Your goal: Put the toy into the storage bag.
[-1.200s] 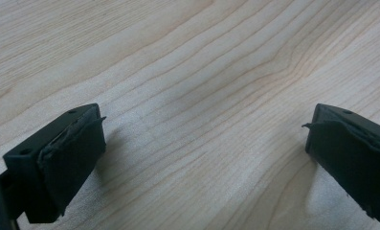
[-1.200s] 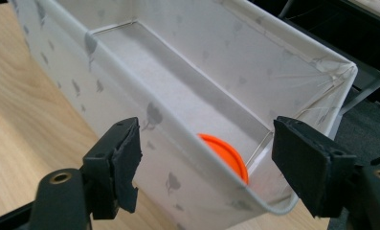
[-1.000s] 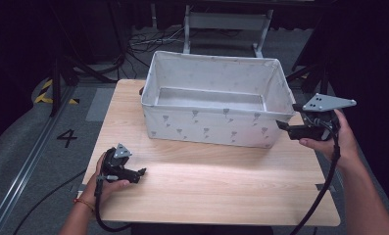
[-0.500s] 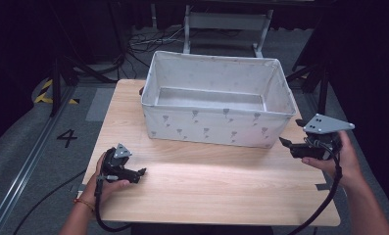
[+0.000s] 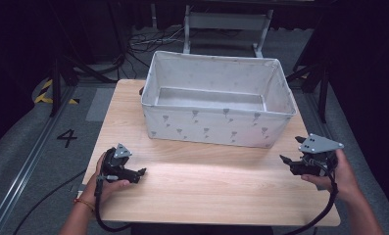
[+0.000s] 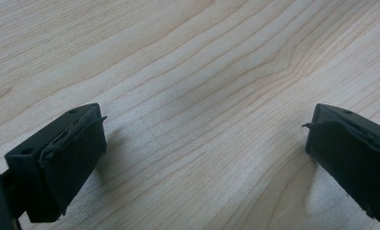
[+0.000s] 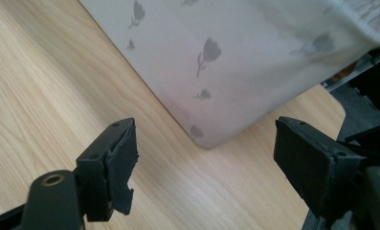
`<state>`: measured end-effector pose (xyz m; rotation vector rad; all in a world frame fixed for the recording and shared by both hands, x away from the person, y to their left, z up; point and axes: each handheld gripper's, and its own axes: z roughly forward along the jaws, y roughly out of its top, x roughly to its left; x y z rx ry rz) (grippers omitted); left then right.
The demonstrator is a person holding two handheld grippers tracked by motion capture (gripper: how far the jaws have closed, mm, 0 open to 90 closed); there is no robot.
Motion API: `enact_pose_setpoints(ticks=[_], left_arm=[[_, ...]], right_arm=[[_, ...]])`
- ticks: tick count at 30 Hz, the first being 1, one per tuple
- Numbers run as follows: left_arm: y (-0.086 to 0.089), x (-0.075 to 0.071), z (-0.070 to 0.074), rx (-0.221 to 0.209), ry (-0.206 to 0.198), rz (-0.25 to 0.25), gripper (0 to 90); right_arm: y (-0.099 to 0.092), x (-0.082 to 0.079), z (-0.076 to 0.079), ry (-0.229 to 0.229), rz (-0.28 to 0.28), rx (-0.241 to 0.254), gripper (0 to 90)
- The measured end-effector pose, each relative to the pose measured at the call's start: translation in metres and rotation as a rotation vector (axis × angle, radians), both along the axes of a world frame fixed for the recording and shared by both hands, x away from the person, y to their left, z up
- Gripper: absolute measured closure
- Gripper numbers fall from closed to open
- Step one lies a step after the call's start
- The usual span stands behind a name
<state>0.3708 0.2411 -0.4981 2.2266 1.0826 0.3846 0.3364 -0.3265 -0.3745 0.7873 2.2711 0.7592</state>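
The right claw [image 5: 291, 162], jaws apart and empty, sits nearest the fabric bin [image 5: 216, 128], whose long side runs across the table [image 5: 206, 191]; the left claw [image 5: 137, 173], also apart, rests farther off

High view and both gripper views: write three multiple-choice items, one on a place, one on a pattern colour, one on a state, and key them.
1. Where does the fabric bin stand on the table?
A. the far half
B. the near edge
C. off the table

2. What colour are the small flowers printed on the bin?
A. red
B. grey
C. green

3. How do the jaws of the left gripper and the right gripper stand?
A. both shut
B. left alone open
C. both open, empty

Key: 1 A, bare wood lies between it and the hands. 2 B, grey tulips show in the right gripper view. 3 C, each view shows a wide gap over wood.
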Motion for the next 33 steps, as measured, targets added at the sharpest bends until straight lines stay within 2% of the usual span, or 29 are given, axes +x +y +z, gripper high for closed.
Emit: enact_pose_setpoints(ticks=[3,6,8,13,22,30,33], left_arm=[[0.000,0.000,0.000,0.000,0.000,0.000,0.5],[0.000,0.000,0.000,0.000,0.000,0.000,0.5],[0.000,0.000,0.000,0.000,0.000,0.000,0.5],[0.000,0.000,0.000,0.000,0.000,0.000,0.5],[0.000,0.000,0.000,0.001,0.000,0.000,0.5],[0.000,0.000,0.000,0.000,0.000,0.000,0.5],[0.000,0.000,0.000,0.000,0.000,0.000,0.5]], right_arm=[[-0.005,0.000,-0.012,0.021,-0.008,0.006,23.7],[-0.006,0.000,-0.016,0.027,-0.009,0.010,23.8],[-0.011,0.000,-0.029,0.049,-0.012,0.019,23.7],[-0.018,-0.001,-0.050,0.084,-0.032,0.028,23.0],[-0.026,-0.005,-0.077,0.125,-0.058,0.064,21.2],[-0.033,-0.008,-0.100,0.193,-0.074,0.119,20.9],[-0.034,-0.009,-0.105,0.193,-0.083,0.123,20.9]])
